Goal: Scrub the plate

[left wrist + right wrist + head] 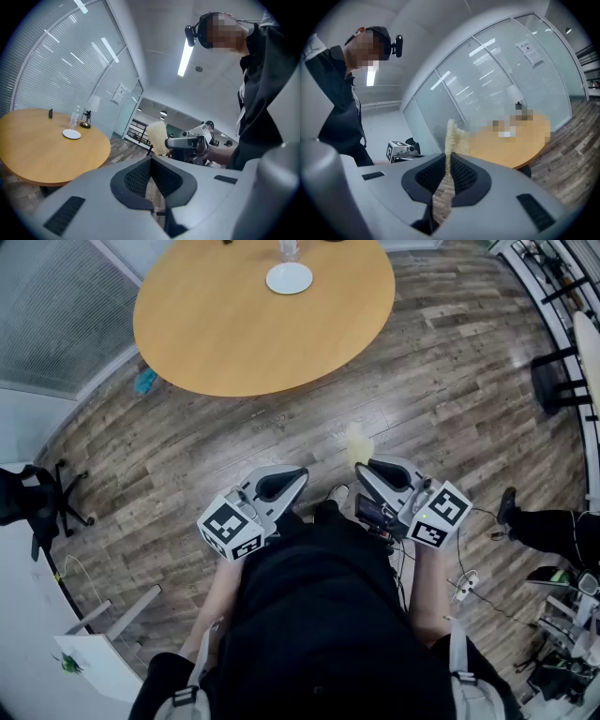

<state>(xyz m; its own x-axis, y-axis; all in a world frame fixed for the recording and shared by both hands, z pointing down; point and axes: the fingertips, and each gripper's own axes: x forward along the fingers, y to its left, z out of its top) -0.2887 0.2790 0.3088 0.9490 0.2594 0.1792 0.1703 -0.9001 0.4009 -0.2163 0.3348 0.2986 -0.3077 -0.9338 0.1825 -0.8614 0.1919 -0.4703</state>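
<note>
A white plate (pixel 289 278) lies at the far side of a round wooden table (pixel 234 334); the left gripper view shows the plate (pixel 71 134) too, small and distant. Both grippers are held close to the body, well short of the table. My right gripper (pixel 361 468) is shut on a pale yellow sponge (pixel 359 440), which sticks out past the jaws in the right gripper view as a thin upright sponge (pixel 452 138). My left gripper (pixel 298 474) is shut with nothing in it, its pads (pixel 140 176) meeting at the tip.
A clear glass (pixel 289 247) stands just behind the plate. A black office chair (pixel 28 498) is at the left, a blue object (pixel 145 381) lies on the floor by the table, and another person's leg (pixel 548 529) and cables (pixel 469 582) are at the right.
</note>
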